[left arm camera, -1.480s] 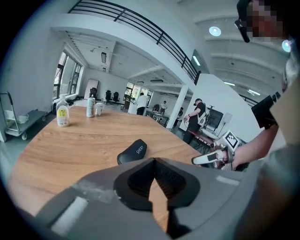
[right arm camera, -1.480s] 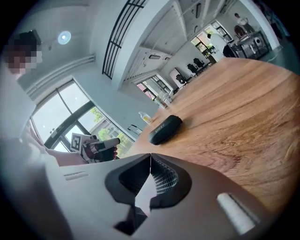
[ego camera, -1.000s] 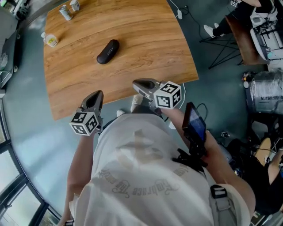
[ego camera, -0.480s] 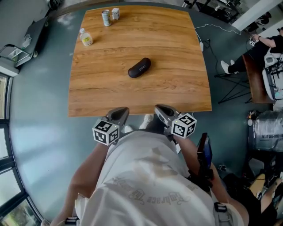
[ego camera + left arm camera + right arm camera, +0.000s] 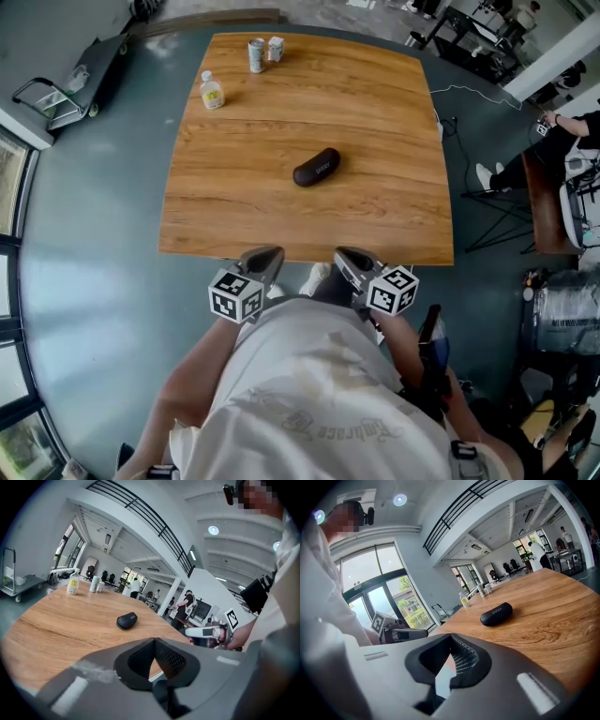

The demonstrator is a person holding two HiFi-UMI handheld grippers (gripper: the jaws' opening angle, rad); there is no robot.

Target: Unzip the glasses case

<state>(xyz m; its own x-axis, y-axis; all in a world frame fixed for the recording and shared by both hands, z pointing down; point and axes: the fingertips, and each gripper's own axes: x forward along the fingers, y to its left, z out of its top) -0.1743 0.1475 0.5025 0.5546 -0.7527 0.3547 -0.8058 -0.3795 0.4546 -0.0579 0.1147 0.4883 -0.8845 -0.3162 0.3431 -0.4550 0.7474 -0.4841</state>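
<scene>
A black oval glasses case [image 5: 316,167] lies zipped shut near the middle of the wooden table [image 5: 225,216]. It also shows in the left gripper view as the case [image 5: 127,620] and in the right gripper view as the case [image 5: 496,613], well ahead of both. My left gripper [image 5: 269,253] and right gripper [image 5: 345,255] hover side by side at the table's near edge, far short of the case. Both are shut and hold nothing. In the left gripper view the jaws of the left gripper [image 5: 154,640] meet at the tips; so do those of the right gripper [image 5: 450,637].
A small bottle [image 5: 212,91] and two cans [image 5: 256,54] stand at the table's far left corner. A trolley [image 5: 70,80] is parked on the floor to the left. A stand and cable [image 5: 487,202] sit beside the table's right edge, with people and desks beyond.
The head view has swung round, so the table now sits square in front. Both grippers have shifted slightly along the near edge, still shut. The case has not moved.
</scene>
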